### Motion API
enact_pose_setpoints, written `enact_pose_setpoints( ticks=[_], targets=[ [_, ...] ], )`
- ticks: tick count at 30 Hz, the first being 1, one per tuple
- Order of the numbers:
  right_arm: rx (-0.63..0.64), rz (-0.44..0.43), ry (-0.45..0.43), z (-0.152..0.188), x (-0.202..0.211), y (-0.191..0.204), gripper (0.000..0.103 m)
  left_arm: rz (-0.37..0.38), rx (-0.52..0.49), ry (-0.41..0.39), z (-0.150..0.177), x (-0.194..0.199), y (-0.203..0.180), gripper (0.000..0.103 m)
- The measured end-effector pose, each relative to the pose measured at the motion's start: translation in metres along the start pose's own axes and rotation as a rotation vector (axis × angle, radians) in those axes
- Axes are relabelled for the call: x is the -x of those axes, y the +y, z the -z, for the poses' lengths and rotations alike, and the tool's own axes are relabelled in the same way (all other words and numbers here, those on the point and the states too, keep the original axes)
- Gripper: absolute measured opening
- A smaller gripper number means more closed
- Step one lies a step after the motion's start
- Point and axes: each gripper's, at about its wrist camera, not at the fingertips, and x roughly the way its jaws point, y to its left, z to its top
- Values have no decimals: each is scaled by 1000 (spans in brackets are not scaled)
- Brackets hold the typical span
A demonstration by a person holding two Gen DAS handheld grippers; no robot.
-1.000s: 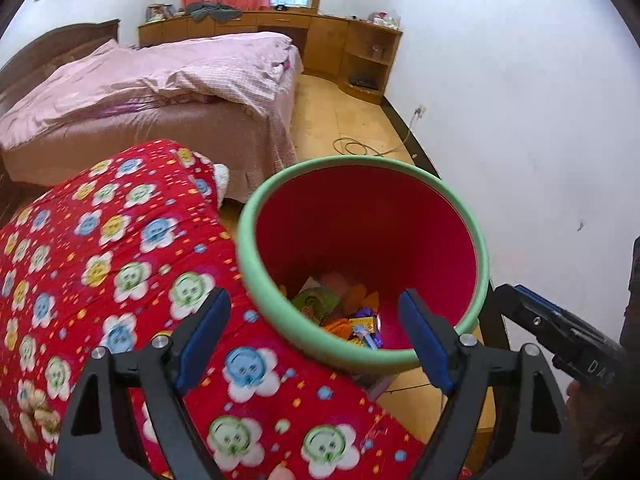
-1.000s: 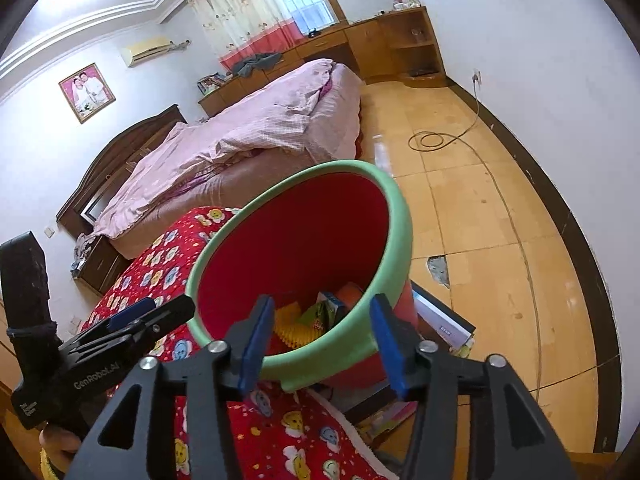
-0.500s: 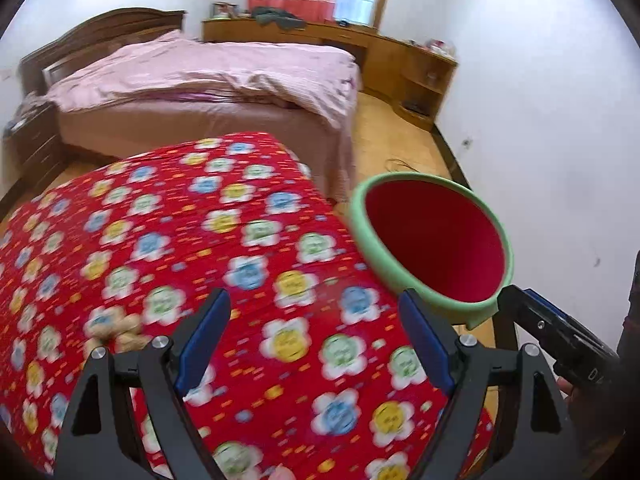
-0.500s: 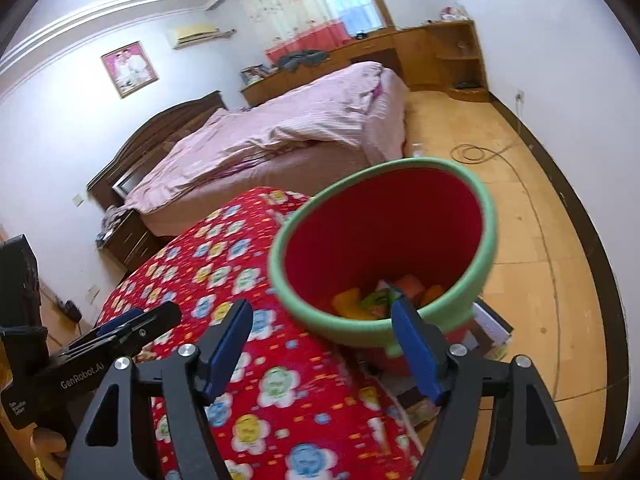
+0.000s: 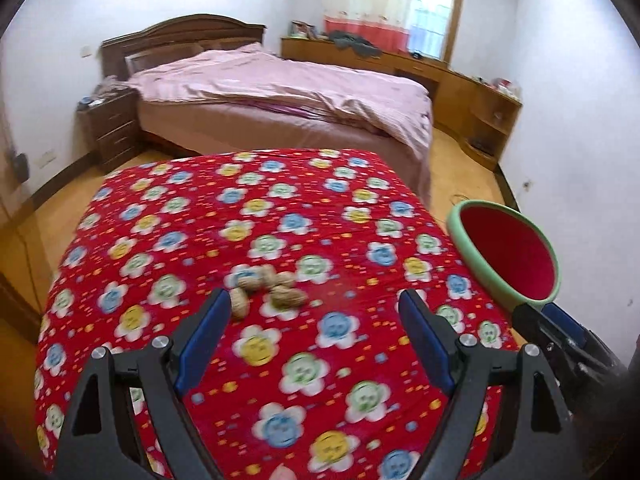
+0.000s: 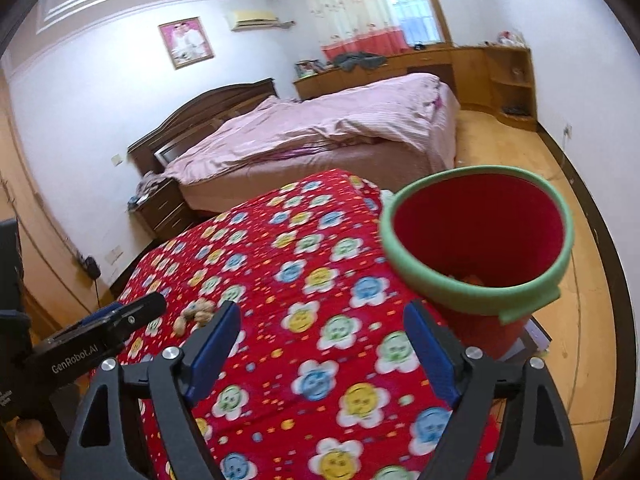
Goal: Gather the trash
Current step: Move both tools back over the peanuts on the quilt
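both views swung off the bin [image 6: 476, 248] and onto the red flowered surface [image 5: 280, 208] since a second ago, when the bin's mouth filled the frame under both grippers; reads as a drop-off finished and a turn toward the next bit of trash. left gripper [image 5: 314, 328] with fingers spread wide and nothing between them, low centre of its frame, aimed just short of a small heap of peanuts [image 5: 266, 286] lying on the cloth near the middle. right gripper [image 6: 320, 348] with fingers opening, empty too, over the cloth; peanuts [image 6: 196, 312] at lower left there, partly behind the left gripper's dark arm and the near finger. bin at right edge of the left view [image 5: 506, 252], upper right of the right view, standing beside the surface. probably the peanuts next. contents of the bin nearly hidden now, only an orange scrap at the bottom. cloth blurred by motion, so number of peanuts hard to count; whole nuts or only shells not clear.
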Motion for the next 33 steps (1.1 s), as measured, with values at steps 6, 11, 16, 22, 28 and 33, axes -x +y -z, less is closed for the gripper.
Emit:
enact_pose_setpoints(
  ticks=[6, 11, 16, 22, 28, 33],
  targets=[
    [41, -21, -11, 16, -1, 26, 90, -71, 39, -41, 16, 18, 29, 85],
    [84, -18, -31, 26, 0, 42, 92, -129, 68, -58, 28, 26, 47, 85],
    [101, -32, -36, 35, 0, 51, 92, -173, 83, -72, 37, 28, 57, 85],
    [99, -37, -37, 40, -1, 54, 92, -190, 87, -73, 43, 27, 60, 85],
    [93, -37, -29, 42, -2, 52, 92, -192, 95, -81, 42, 25, 59, 85],
    [87, -38, -28, 42, -3, 51, 92, -198, 92, -85, 43, 25, 60, 85]
  ],
)
